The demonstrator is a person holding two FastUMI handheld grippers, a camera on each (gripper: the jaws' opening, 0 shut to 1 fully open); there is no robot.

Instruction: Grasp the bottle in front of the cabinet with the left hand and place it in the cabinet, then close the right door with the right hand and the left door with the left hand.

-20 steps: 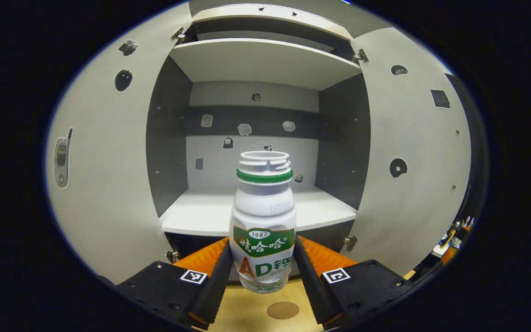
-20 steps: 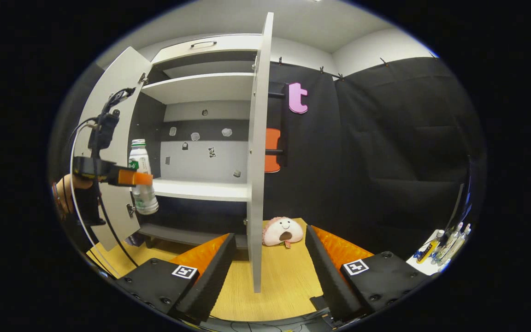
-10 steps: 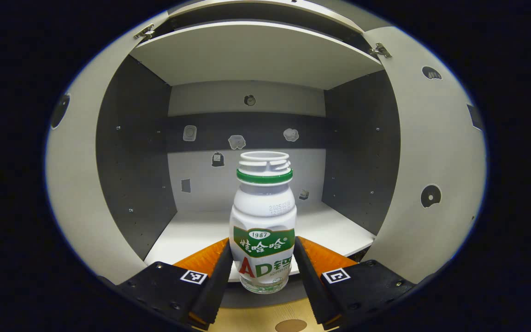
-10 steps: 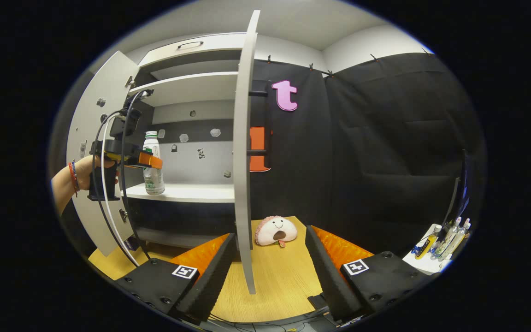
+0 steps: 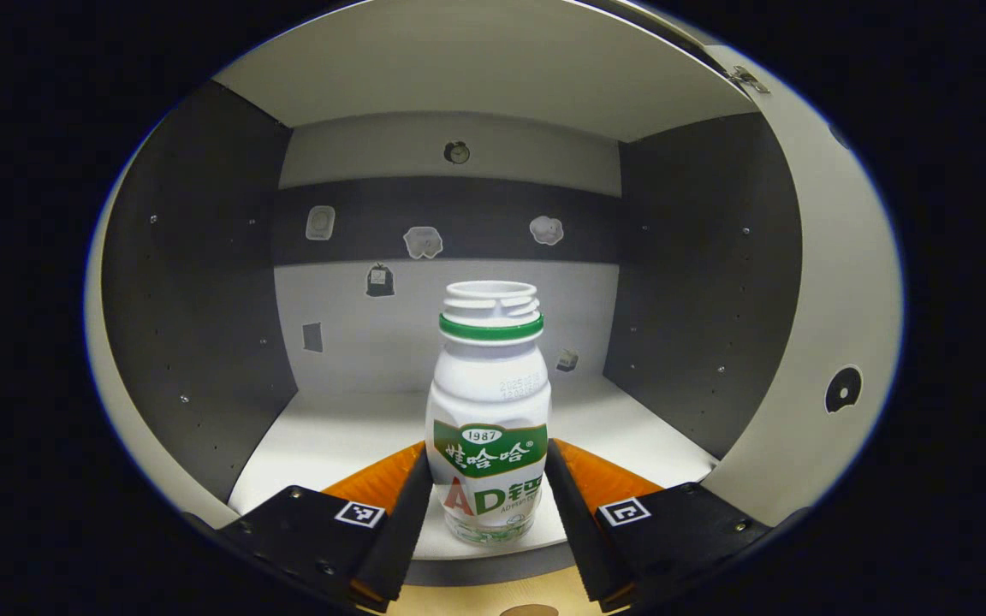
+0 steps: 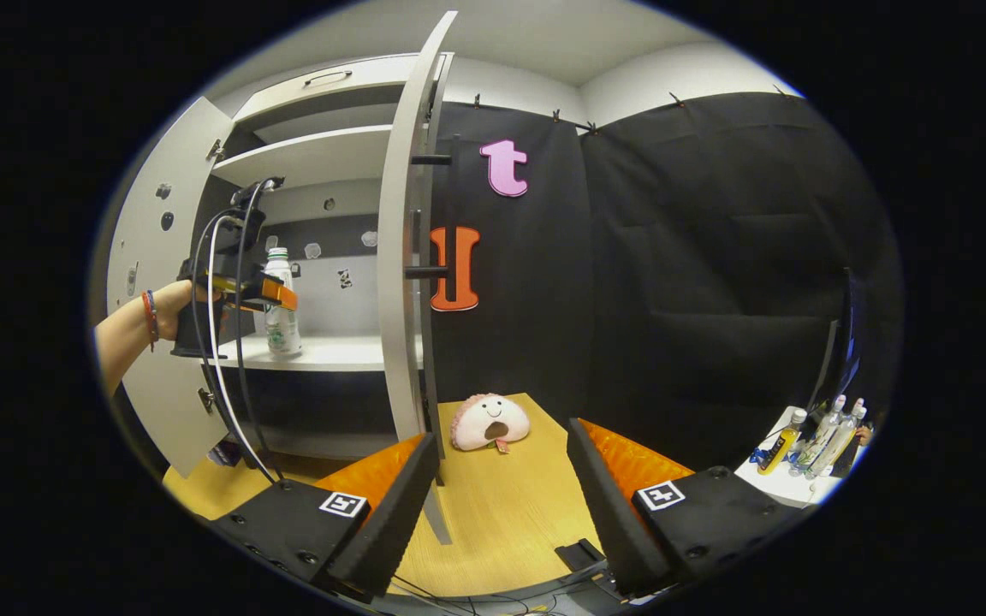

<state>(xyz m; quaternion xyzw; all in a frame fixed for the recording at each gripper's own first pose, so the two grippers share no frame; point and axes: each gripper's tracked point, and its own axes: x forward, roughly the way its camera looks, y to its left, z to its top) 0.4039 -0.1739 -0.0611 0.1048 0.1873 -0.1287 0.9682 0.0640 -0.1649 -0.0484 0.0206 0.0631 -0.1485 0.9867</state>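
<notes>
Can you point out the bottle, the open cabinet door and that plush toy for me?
Bottle (image 5: 488, 402), left gripper view, its white body.
Right cabinet door (image 6: 396, 257), right gripper view, its edge-on panel.
Plush toy (image 6: 488, 421), right gripper view, its face.

The bottle held in my left tool carries a printed label round its lower body, and I leave its wording unread. Above that label, on the bottle's shoulder, a faint stamped row of digits is too small for me to make out. On either side of the bottle's base, the left tool bears square black-and-white coded markers with no letters on them. My right tool bears the same kind of marker. Well to the right of the bottle, the small bottles have labels too tiny to read.
</notes>
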